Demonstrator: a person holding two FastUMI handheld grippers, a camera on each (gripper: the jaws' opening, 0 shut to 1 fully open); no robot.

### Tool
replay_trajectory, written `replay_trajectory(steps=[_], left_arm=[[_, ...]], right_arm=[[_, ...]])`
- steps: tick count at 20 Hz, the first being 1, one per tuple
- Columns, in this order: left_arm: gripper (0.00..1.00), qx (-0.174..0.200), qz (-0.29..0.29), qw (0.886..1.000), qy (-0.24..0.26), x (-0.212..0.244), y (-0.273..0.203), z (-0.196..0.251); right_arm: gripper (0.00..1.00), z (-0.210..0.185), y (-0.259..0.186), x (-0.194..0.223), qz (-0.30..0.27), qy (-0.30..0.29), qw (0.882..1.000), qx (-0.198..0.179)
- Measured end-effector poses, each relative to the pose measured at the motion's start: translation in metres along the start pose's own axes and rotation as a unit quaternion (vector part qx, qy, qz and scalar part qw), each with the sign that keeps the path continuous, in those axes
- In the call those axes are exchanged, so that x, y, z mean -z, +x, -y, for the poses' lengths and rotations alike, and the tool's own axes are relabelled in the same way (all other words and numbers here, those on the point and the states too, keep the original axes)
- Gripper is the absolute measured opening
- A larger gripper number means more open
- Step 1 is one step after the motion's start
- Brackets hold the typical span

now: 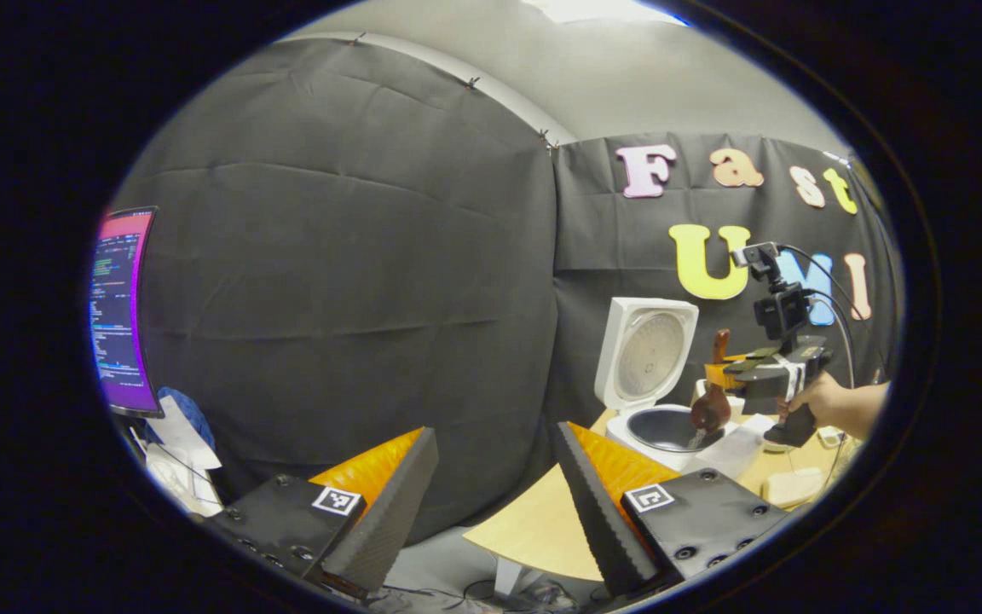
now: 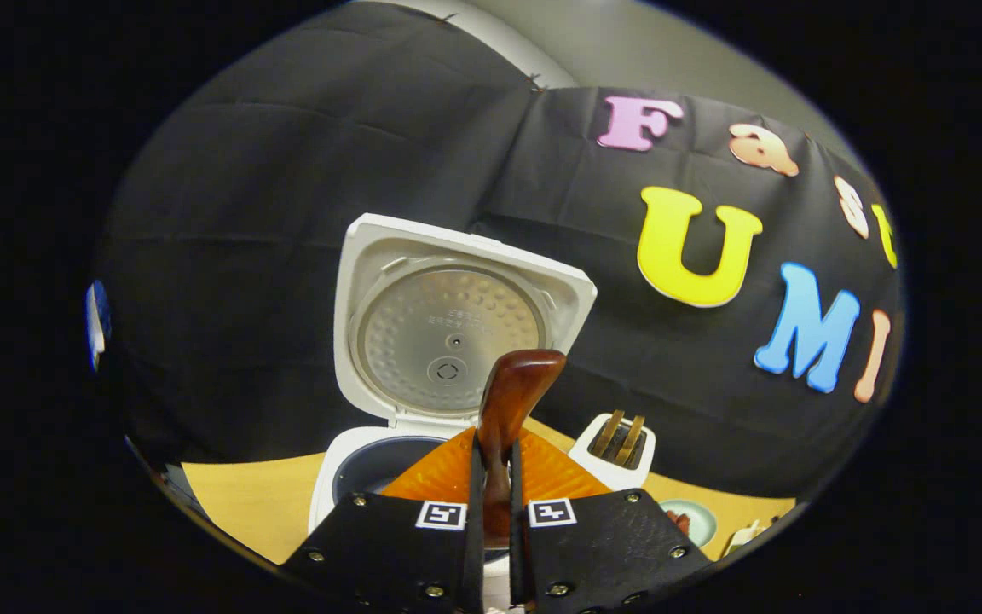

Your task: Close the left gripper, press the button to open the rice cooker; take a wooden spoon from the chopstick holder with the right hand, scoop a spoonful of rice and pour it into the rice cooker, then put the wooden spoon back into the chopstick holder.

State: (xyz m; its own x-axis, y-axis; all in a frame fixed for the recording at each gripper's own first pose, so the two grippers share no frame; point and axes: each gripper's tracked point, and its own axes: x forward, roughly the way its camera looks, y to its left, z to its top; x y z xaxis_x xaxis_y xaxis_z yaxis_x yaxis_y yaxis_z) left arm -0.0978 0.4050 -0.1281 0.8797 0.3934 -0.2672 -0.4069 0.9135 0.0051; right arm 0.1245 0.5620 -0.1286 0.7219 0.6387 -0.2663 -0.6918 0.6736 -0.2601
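right gripper [image 2: 492, 477]: clamped on wooden spoon [image 2: 508, 401] at mid-handle | spoon tipped over open rice cooker [image 1: 657, 426], rice apparently being poured | spoon judged stiff, light, smooth; a firm mid-handle hold is advised | left gripper [image 1: 491, 477]: spread apart, holding nothing | chopstick holder [image 2: 619, 448] beside cooker.

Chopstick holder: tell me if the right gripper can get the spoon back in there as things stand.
Probably yes. The right gripper is shut on the wooden spoon over the open rice cooker; the chopstick holder stands just beside it, with nothing between them.
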Motion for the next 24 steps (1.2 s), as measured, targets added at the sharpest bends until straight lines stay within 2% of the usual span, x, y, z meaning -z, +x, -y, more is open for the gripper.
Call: replay_trajectory(steps=[2,5,8,9,10,13,15,18,24], left_arm=[[0.96,0.004,0.000,1.000,0.001,-0.002,0.000,0.000],[0.96,0.014,0.005,1.000,-0.002,-0.005,0.000,0.002],[0.98,0.025,0.010,1.000,0.002,-0.009,-0.001,0.003],[0.96,0.030,0.010,1.000,0.001,-0.010,-0.002,0.005],[0.95,0.037,0.010,0.999,0.000,-0.011,-0.003,0.006],[0.96,0.056,0.008,0.998,0.003,-0.013,-0.007,0.014],[0.95,0.070,0.007,0.998,0.003,-0.016,-0.006,0.023],[0.95,0.093,0.011,0.996,0.004,-0.023,0.009,0.068],[0.95,0.130,0.017,0.991,0.011,-0.034,0.018,0.114]], right_arm=[[0.12,-0.004,-0.009,-0.004,0.012,-0.045,0.999,0.002],[0.12,-0.008,-0.016,0.001,-0.004,-0.022,1.000,-0.011],[0.12,0.000,-0.025,-0.007,-0.004,0.062,0.998,-0.031],[0.16,0.006,-0.032,-0.012,-0.001,0.097,0.995,-0.036],[0.12,0.012,-0.037,-0.017,0.004,0.133,0.990,-0.043],[0.12,0.036,-0.052,-0.024,0.010,0.230,0.972,-0.049],[0.12,0.058,-0.066,-0.028,0.012,0.274,0.961,-0.042],[0.12,0.092,-0.085,-0.018,0.020,0.319,0.947,-0.027],[0.12,0.172,-0.115,0.034,0.007,0.362,0.932,0.038]])
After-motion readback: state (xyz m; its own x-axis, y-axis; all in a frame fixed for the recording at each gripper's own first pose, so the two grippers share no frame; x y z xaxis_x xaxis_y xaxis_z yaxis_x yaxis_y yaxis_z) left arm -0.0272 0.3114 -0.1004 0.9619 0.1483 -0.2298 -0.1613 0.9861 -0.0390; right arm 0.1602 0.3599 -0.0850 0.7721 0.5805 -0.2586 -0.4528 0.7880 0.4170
